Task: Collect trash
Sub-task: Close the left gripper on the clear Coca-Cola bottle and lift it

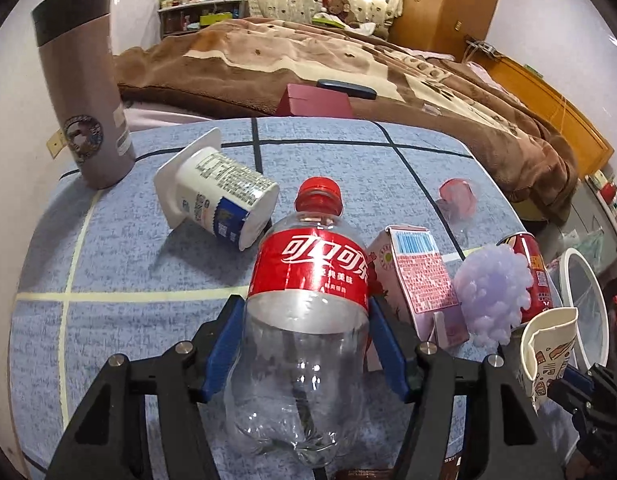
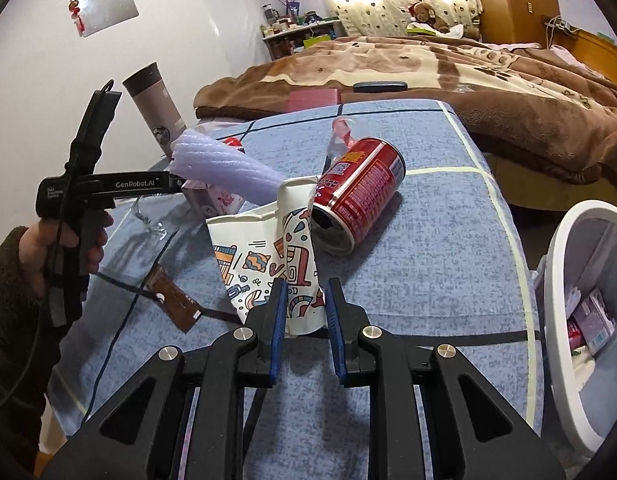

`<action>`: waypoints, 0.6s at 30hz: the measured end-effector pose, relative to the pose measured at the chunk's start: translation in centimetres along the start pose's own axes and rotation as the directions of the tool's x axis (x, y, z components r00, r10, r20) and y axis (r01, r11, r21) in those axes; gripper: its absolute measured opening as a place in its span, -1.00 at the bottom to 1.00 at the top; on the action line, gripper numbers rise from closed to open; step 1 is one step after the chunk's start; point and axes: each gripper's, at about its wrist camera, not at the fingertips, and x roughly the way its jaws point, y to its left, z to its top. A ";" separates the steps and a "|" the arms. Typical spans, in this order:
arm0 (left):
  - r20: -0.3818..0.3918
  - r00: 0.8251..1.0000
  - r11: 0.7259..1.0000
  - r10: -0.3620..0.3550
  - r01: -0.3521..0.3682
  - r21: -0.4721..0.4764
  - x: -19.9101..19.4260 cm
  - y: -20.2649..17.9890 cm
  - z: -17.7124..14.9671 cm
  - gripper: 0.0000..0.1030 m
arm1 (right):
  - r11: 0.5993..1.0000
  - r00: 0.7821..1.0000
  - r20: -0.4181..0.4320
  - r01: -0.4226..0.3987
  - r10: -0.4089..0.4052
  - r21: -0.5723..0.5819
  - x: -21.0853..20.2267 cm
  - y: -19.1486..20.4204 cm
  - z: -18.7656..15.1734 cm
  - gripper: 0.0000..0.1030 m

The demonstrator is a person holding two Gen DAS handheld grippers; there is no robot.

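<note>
The empty clear Coca-Cola bottle (image 1: 308, 312) stands upright between the left gripper's (image 1: 307, 344) blue fingers, which press its sides below the red label with Chinese lettering. The right gripper (image 2: 307, 312) pinches a crushed, cartoon-printed paper cup (image 2: 268, 264) near the table's right edge, beside the white bin (image 2: 564, 320). Bare blue tablecloth (image 1: 108, 264) lies left. The left tool reads "GenRobot.AI".

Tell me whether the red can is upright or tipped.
Tipped: the red can lies on its side on the blue tablecloth, its opened top facing the camera.
</note>
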 end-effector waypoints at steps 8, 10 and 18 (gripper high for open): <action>0.053 0.999 1.000 0.001 0.000 -0.014 -2.3 -0.2 -1.6 0.25 | 1.000 1.000 0.013 -0.003 0.003 -0.006 -0.6 -0.2 -0.3 -0.61; 0.070 0.998 1.000 -0.006 0.008 -0.026 -3.1 -0.1 -2.1 0.25 | 1.000 1.000 0.018 -0.003 0.003 -0.010 -0.8 -0.1 -0.3 -0.61; 0.123 0.992 0.997 -0.018 0.026 -0.070 -5.9 -0.1 -4.1 0.25 | 1.000 0.999 0.038 0.004 -0.004 0.002 -1.6 -0.4 -0.5 -0.61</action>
